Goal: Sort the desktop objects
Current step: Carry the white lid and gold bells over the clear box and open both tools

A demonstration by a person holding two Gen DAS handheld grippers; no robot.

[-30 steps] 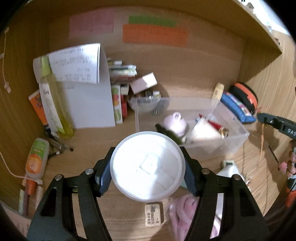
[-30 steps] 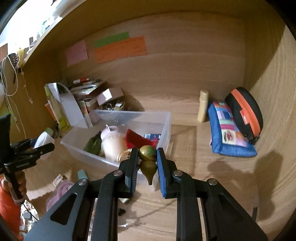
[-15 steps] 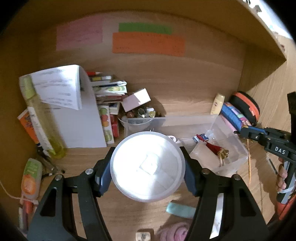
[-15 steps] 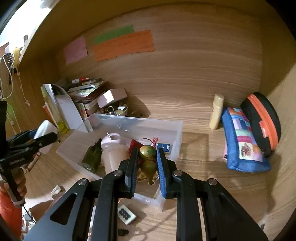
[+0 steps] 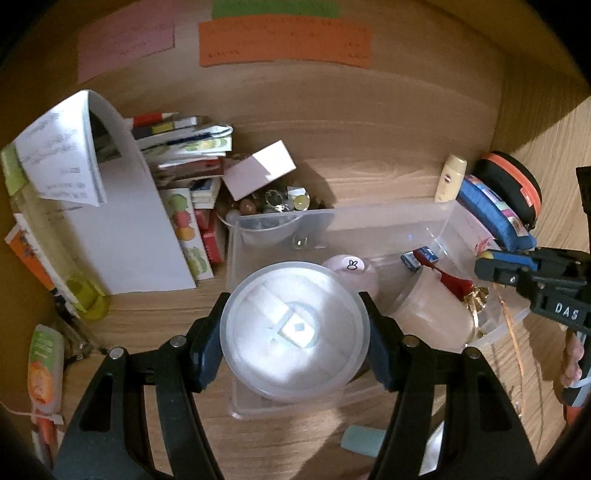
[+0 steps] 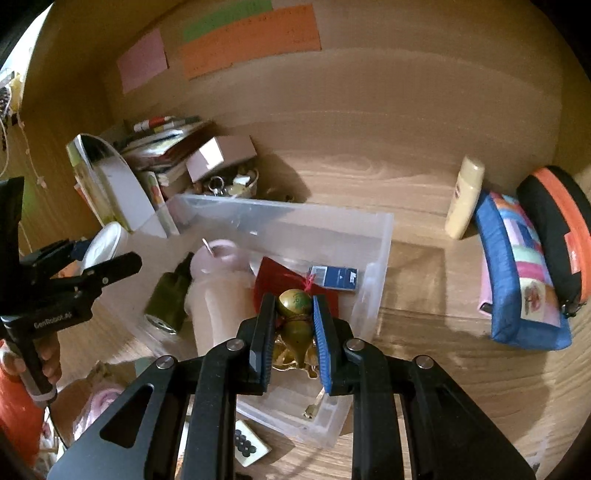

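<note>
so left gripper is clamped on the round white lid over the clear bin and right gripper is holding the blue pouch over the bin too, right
Not quite. The right gripper is shut on a small gold gourd ornament, not the blue pouch, which lies on the desk right of the clear bin; the right wrist view shows this. The rest stands: the left gripper clamps the round white lid over the bin.

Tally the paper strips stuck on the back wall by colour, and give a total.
Pink strip: 1
Green strip: 1
Orange strip: 1
Total: 3
</note>
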